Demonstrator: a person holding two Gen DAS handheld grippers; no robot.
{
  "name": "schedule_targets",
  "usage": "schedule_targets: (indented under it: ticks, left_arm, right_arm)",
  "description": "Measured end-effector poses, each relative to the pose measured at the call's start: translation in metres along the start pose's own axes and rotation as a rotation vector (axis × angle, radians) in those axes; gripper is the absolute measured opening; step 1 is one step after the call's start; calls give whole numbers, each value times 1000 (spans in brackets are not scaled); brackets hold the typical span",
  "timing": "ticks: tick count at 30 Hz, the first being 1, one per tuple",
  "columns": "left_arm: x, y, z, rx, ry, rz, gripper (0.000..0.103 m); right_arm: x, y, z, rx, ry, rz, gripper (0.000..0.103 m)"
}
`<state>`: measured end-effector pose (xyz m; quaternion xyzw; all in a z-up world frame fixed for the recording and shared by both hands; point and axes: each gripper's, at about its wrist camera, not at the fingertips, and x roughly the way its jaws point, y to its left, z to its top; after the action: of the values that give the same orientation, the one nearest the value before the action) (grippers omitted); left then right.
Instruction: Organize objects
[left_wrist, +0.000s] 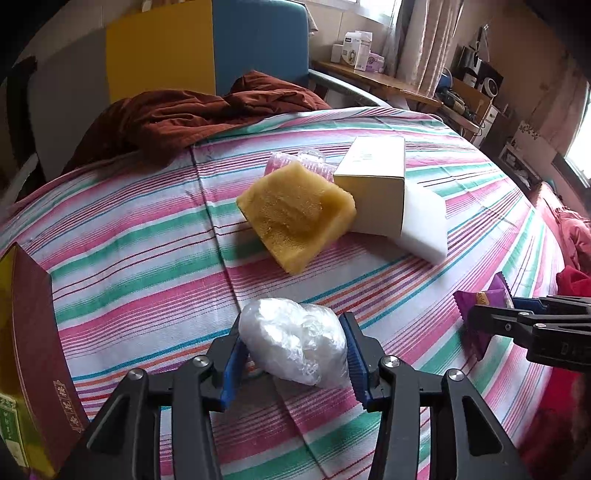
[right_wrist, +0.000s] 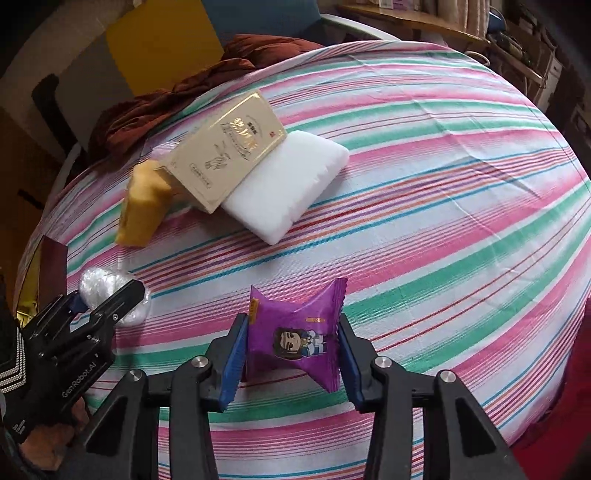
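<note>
Right now your left gripper (left_wrist: 293, 363) has its blue pads pressed on both sides of a crumpled clear plastic bag (left_wrist: 293, 341), narrowed to a small gap with the bag squeezed between the pads. The bag sits on the striped bedsheet (left_wrist: 147, 236) just ahead of the fingers, at about six o'clock in the left wrist view.

Your right gripper (right_wrist: 293, 360) is likewise closed down on a purple snack packet (right_wrist: 295, 341); the packet's sides are pinched inward by the pads, and it stands on the sheet at six o'clock in the right wrist view. From the left view the same gripper shows at about four o'clock, with the purple wrapper in its fingers.

At nine o'clock in the left view a dark red box with gold trim (left_wrist: 37, 354) stands at the edge of the bed, near your left gripper.

Further out, toward twelve o'clock, a cluster lies together: a yellow sponge (left_wrist: 295, 216) leans against a gold-coloured carton (left_wrist: 373, 188), and the carton rests partly on a white foam block (left_wrist: 423, 225). A pink plastic piece (left_wrist: 277, 162) shows just behind the sponge; what it is you cannot tell.

Beyond that, at eleven o'clock, a rust-brown blanket (left_wrist: 177, 118) is heaped at the far edge of the bed, in front of a yellow and blue panel (left_wrist: 207, 44).
</note>
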<state>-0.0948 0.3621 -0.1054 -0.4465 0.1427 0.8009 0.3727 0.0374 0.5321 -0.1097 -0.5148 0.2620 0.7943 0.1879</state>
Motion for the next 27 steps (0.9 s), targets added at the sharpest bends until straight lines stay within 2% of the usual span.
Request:
schedule_targets:
  ticks: [6, 12, 27]
  left_arm:
    - [-4, -2, -1, 7, -10, 4, 44]
    - [-17, -6, -9, 7, -9, -11, 44]
    - [-105, 14, -30, -50, -144, -5, 44]
  right_arm:
    - [-8, 7, -6, -43, -20, 24, 45]
    - [-11, 33, -1, -123, -73, 47, 45]
    - [-45, 91, -17, -365, -254, -74, 45]
